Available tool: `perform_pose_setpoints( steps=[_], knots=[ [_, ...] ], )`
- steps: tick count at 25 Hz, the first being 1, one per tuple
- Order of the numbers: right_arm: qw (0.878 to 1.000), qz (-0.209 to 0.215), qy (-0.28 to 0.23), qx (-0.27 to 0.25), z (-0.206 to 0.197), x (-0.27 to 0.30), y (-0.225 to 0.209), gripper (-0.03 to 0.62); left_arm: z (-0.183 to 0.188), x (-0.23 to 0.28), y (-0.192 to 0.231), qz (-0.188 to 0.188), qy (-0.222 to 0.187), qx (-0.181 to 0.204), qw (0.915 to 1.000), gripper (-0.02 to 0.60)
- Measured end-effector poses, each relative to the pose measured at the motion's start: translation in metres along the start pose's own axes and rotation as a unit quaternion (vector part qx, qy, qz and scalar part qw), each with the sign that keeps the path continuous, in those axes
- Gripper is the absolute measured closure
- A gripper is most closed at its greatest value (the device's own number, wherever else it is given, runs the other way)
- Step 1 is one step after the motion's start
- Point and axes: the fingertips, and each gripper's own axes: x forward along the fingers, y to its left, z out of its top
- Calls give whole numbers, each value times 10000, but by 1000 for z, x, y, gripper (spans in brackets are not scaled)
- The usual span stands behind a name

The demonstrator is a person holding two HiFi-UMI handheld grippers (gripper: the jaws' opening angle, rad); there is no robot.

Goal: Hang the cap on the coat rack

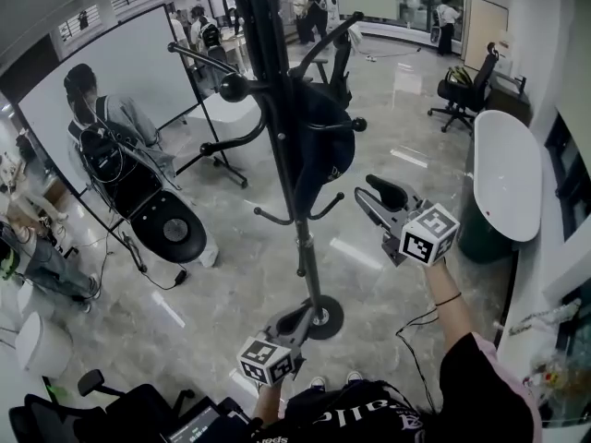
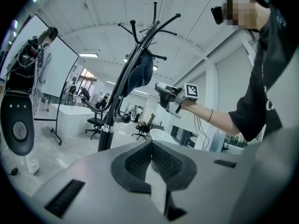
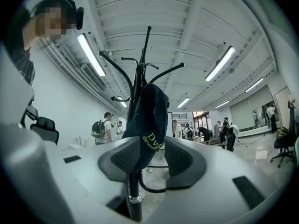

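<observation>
Above glossy floor (image 1: pixel 231 284), "Dv"-lettered cap (image 3: pixel 150 120) on rack (image 1: pixel 282 109); right tool (image 1: pixel 367 190) spread, left tool (image 2: pixel 152 148) closed

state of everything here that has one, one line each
cap: hanging on the coat rack, off the floor
coat rack: upright on its round base
left gripper: jaws together, nothing held
right gripper: jaws apart, the cap's lower edge in the gap, not clamped
</observation>
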Motion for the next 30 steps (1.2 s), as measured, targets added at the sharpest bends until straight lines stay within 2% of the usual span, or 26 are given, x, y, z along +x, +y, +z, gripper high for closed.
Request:
perform_pose_setpoints(
  steps=[8, 17, 19, 22, 27, 30],
  knots=[
    [9976, -388, 121, 561, -46, -42, 36, 448, -6, -4, 0, -290, 163, 35, 9994, 578],
    [9918, -600, 663, 912, -115, -72, 126, 450, -26, -27, -13, -928, 466, 144, 9945, 578],
    [9897, -696, 738, 1010, -130, -77, 146, 475, -30, -34, -12, -1021, 524, 125, 9933, 578],
    [9867, -864, 859, 1072, -149, -93, 170, 548, -39, -38, -17, -1147, 572, 117, 9917, 578],
    [9836, -952, 1040, 1128, -171, -117, 218, 568, -52, -62, -32, -1351, 565, 198, 9890, 578],
    [9829, -970, 1089, 1126, -183, -123, 243, 569, -63, -79, -33, -1329, 536, 232, 9894, 578]
  ],
)
